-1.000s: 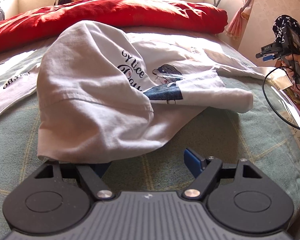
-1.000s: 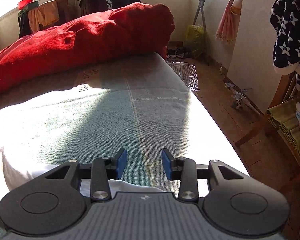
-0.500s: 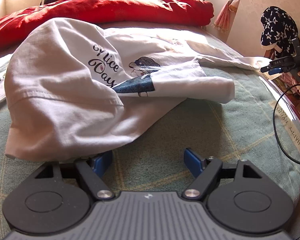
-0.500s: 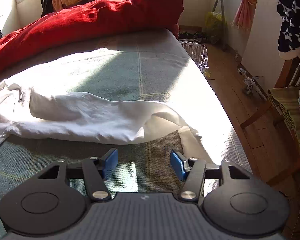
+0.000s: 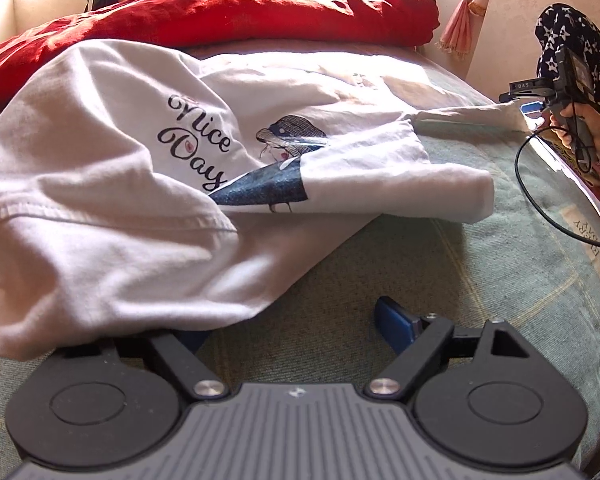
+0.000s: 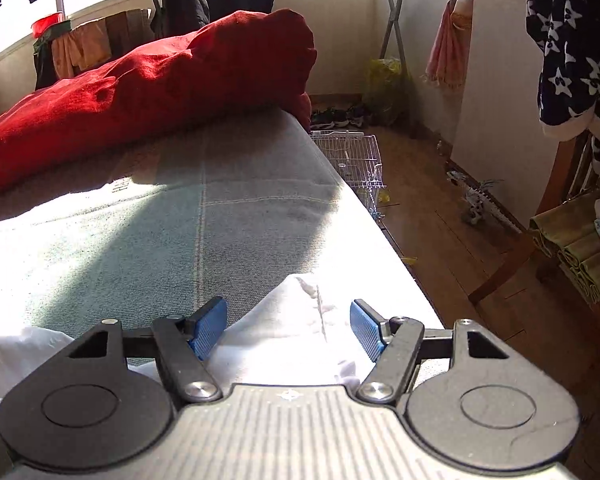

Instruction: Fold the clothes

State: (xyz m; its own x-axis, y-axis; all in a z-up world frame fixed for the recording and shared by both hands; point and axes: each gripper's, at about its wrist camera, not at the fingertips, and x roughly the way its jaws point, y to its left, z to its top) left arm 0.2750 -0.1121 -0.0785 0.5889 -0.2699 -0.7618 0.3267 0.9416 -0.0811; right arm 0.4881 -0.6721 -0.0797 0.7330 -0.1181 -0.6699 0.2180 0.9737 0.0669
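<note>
A white T-shirt (image 5: 112, 236) printed "Nice Day" lies crumpled on the green bedcover (image 5: 380, 272). My left gripper (image 5: 292, 324) is open at the shirt's near hem. The hem drapes over its left finger and hides the pad, while the right blue pad (image 5: 392, 318) stands bare over the cover. In the right wrist view a sunlit corner of the white T-shirt (image 6: 296, 320) lies between the spread fingers of my right gripper (image 6: 286, 322), which is open. From the left wrist view the right gripper (image 5: 540, 92) shows at the bed's right edge, held by a hand (image 5: 584, 128).
A red duvet (image 5: 220, 12) is heaped along the far side of the bed. The bed's right edge (image 6: 384, 232) drops to a wooden floor with a wire rack (image 6: 352, 160). A chair (image 6: 540, 216) carrying a star-patterned garment (image 6: 572, 48) stands at the right. A cable (image 5: 540, 200) trails over the cover.
My right gripper has moved forward over the shirt's corner, and its fingers have spread wider. My left gripper has edged in, so the hem now covers its left finger.
</note>
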